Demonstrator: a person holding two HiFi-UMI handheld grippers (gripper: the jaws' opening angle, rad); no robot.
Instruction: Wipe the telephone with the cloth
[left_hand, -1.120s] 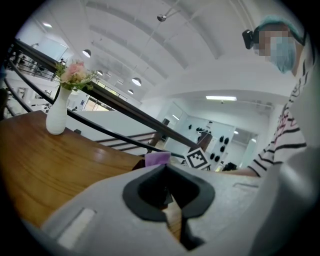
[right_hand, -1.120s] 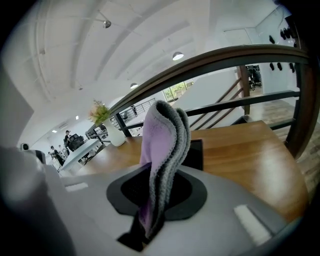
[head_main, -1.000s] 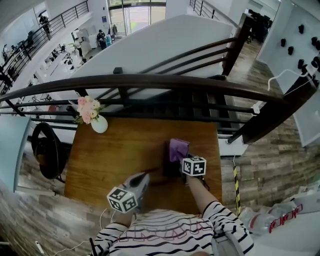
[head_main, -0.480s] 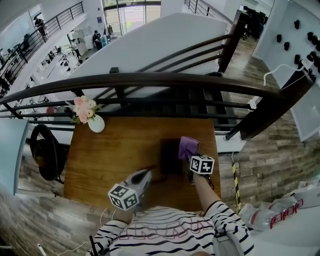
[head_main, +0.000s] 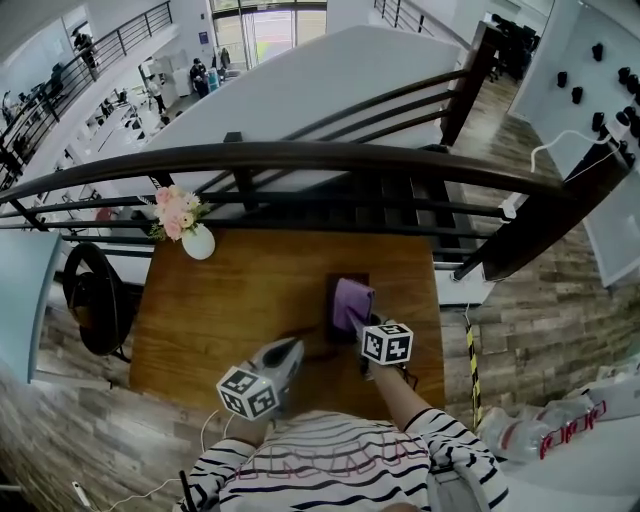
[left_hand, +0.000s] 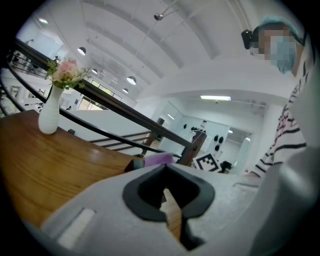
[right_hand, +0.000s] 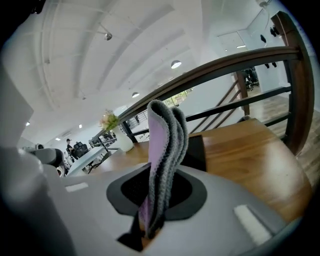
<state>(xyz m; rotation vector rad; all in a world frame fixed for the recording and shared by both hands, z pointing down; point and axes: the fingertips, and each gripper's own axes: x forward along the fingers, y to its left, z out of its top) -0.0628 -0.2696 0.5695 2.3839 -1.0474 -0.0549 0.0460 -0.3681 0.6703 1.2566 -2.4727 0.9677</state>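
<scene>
The right gripper (right_hand: 150, 220) clamps the purple cloth (head_main: 351, 299) onto the dark telephone (head_main: 334, 322) at the table's (head_main: 230, 300) right side. Wiping appears under way, though the area covered cannot be verified. The left gripper (left_hand: 172, 212) sits nearer and to the left, its jaws nearly together and empty.

Head view: cloth (head_main: 352, 302) covers most of telephone (head_main: 332, 320); its details too small & dark to tell.
</scene>
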